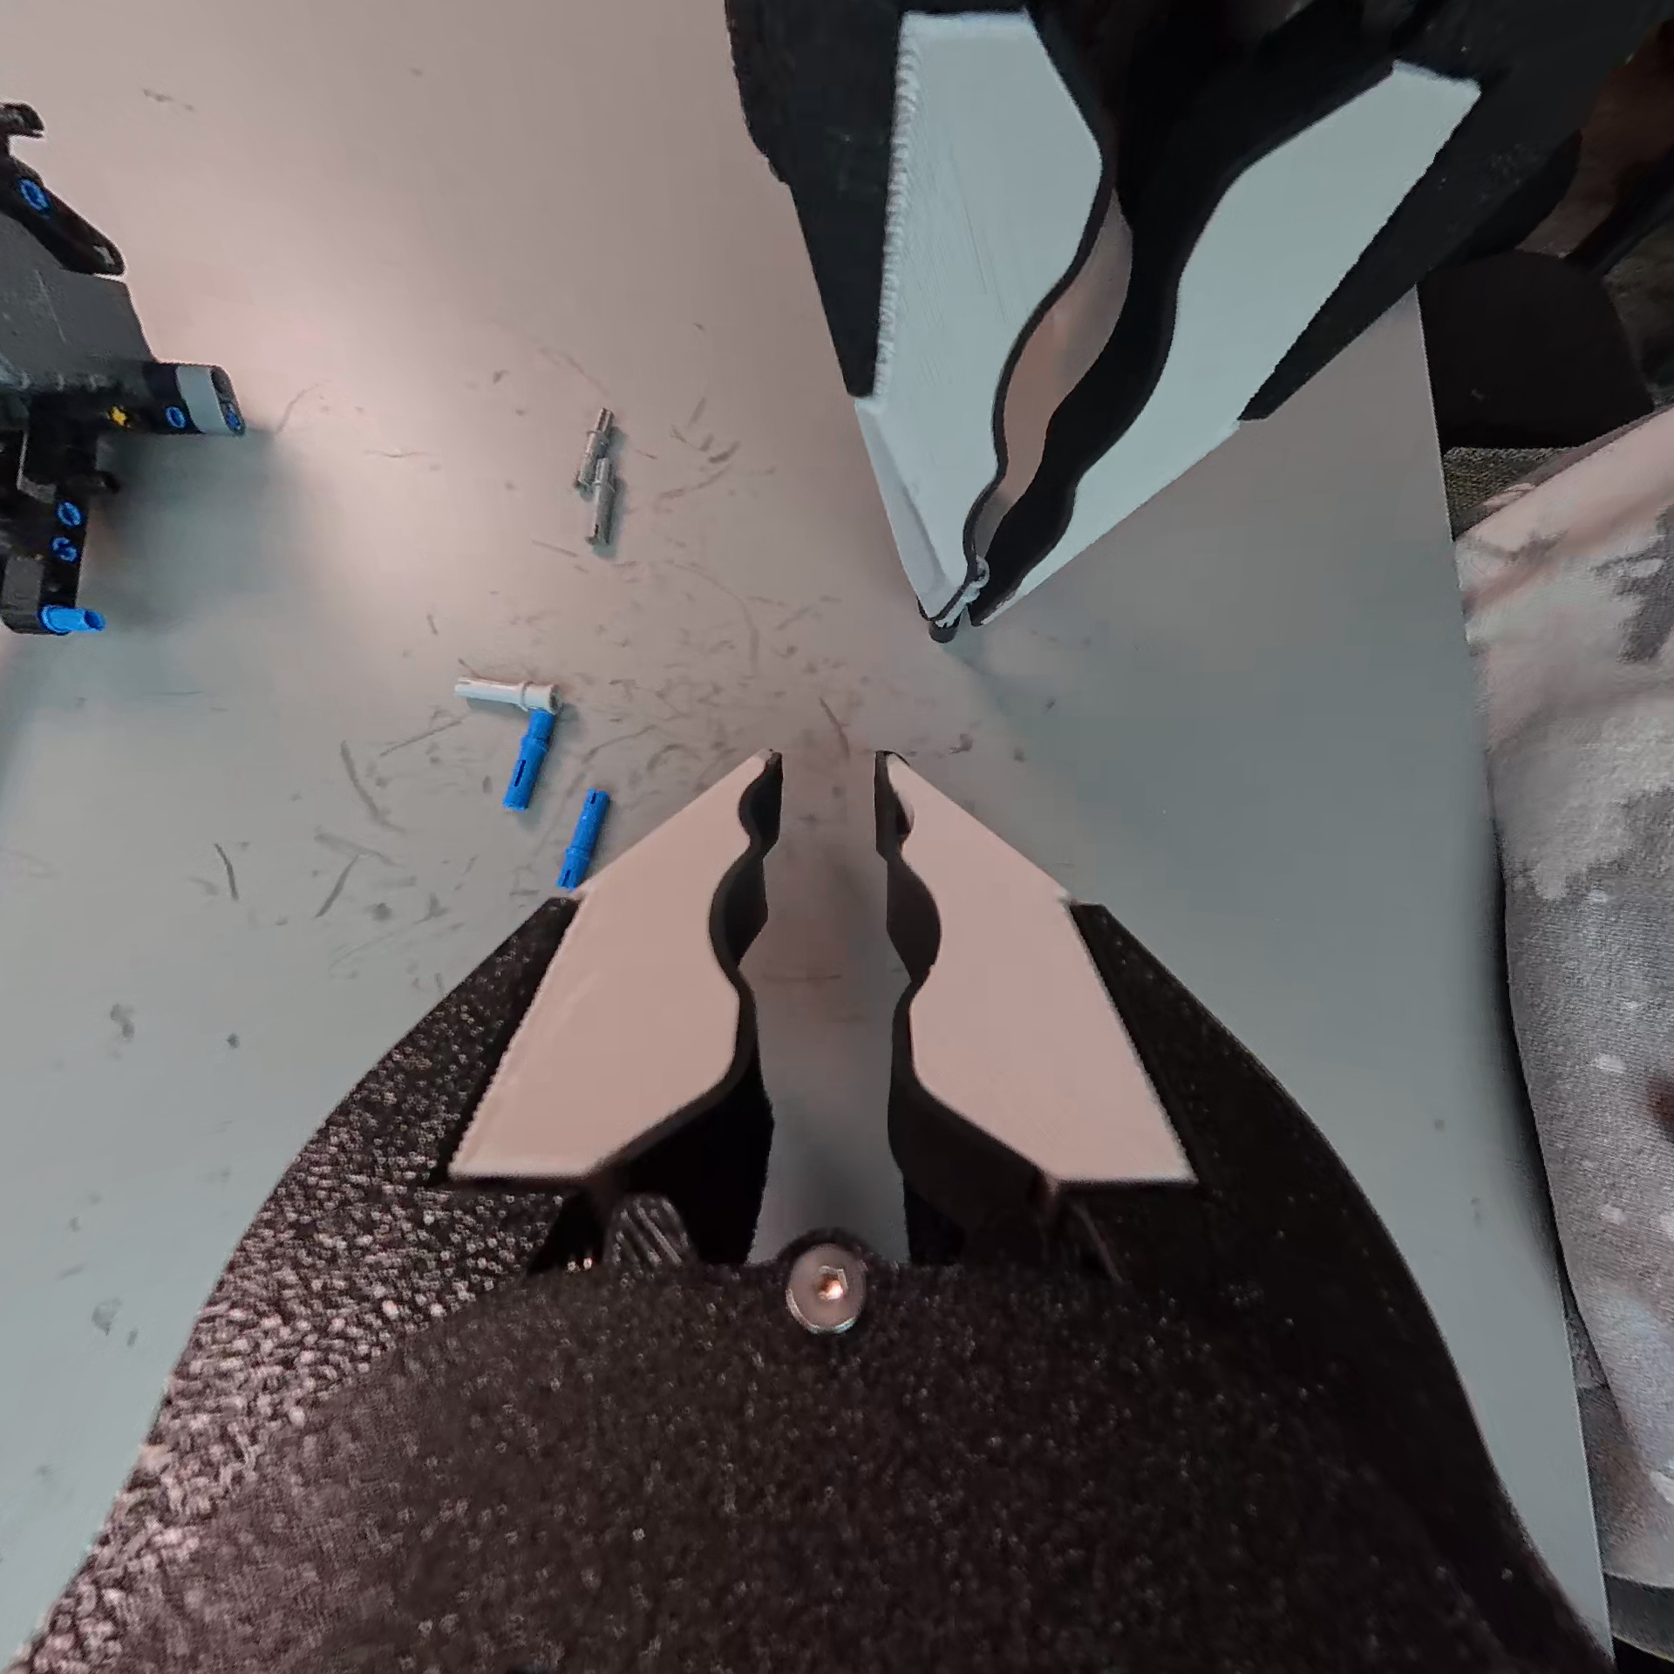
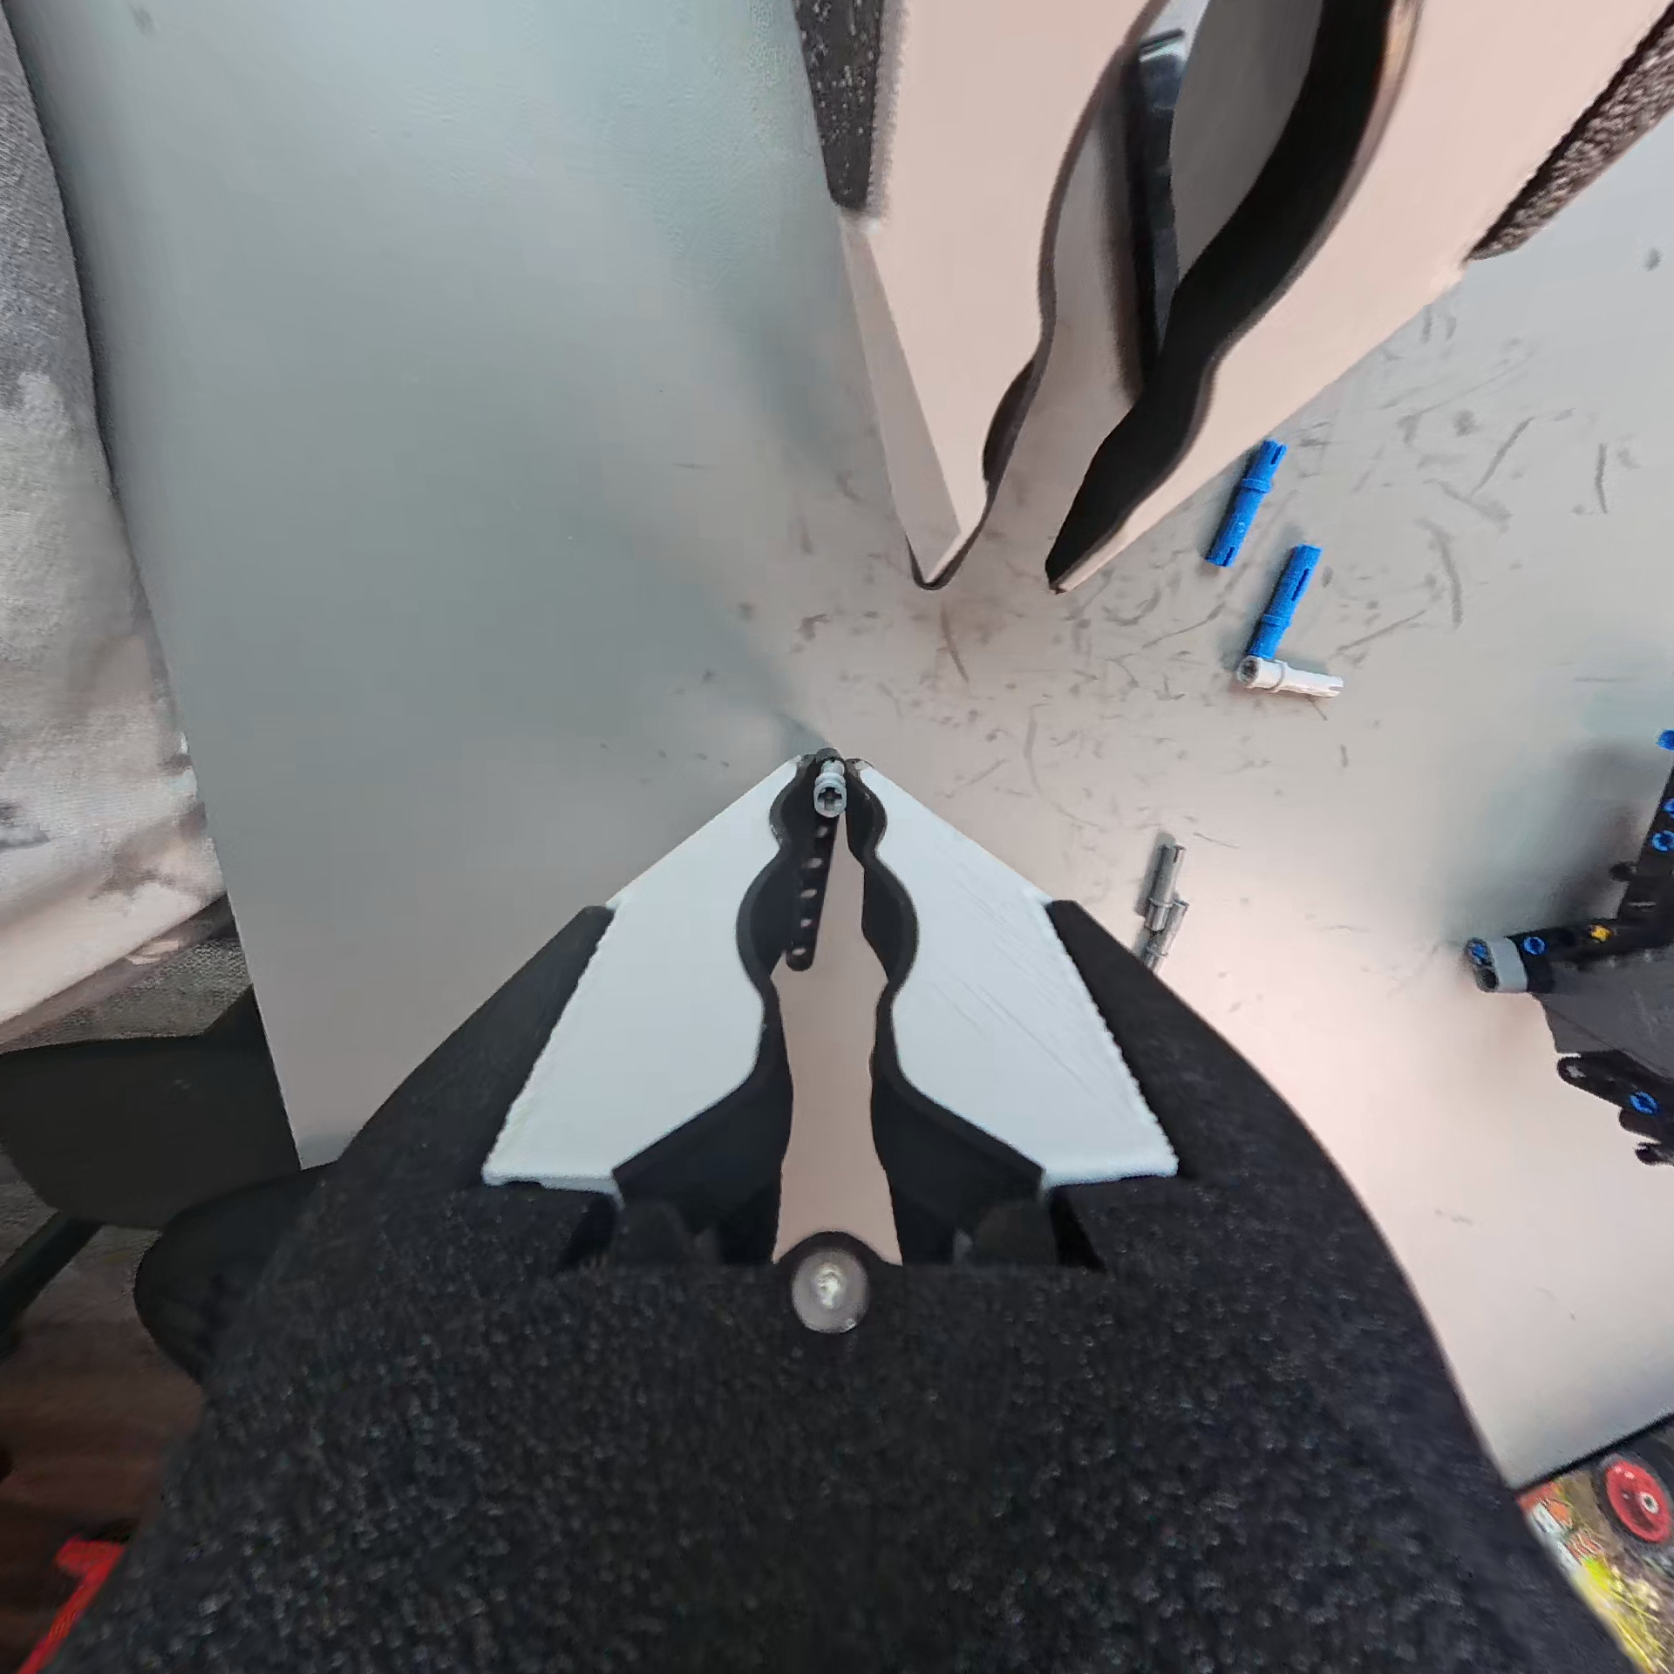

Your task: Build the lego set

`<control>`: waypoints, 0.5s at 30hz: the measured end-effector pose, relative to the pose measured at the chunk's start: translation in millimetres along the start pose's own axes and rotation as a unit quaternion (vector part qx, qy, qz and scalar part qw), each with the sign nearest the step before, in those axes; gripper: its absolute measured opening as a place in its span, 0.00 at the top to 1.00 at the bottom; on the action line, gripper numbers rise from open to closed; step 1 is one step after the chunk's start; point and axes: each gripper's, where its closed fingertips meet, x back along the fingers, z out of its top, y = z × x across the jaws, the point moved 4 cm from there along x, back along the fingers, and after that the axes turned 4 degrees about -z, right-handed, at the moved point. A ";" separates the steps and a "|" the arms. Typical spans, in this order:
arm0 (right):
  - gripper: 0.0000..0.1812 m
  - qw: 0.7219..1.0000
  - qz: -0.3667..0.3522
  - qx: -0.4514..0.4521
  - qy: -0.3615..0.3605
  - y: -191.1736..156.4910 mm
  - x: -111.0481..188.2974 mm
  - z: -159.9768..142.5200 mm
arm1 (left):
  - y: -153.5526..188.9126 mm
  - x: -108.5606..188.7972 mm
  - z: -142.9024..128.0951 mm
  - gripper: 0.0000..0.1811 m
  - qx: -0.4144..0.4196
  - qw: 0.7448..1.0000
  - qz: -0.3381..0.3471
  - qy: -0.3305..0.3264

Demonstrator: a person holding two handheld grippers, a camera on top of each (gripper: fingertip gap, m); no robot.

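While our right gripper (image 2: 838,770) pinches a black holed beam (image 2: 809,892) with a grey pin (image 2: 829,795) at its tip, our left gripper (image 1: 822,756) hovers opposite, jaws narrowly apart and empty. We judge a pin-fitting step underway; next comes aligning more pins. Blue pins (image 1: 528,756) lie left on the surface (image 1: 362,226). The part-built model (image 1: 54,399) is cut off.
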 end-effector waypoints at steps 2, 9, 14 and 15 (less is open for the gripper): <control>0.97 1.000 0.001 -0.002 -0.003 1.8 -0.3 0.3 | -0.5 -0.1 -0.3 0.89 0.000 1.000 0.002 -0.001; 0.97 0.999 0.015 -0.043 0.025 4.4 -0.5 -4.6 | 2.5 -1.1 -0.8 0.89 -0.003 1.000 0.000 -0.002; 0.97 0.999 -0.004 -0.032 0.029 2.3 0.1 -3.9 | 10.9 -7.4 0.9 0.88 -0.011 1.000 -0.012 -0.004; 0.97 0.999 -0.005 -0.033 0.035 1.0 0.4 -3.9 | 12.9 -8.7 2.0 0.88 -0.011 1.000 -0.015 -0.002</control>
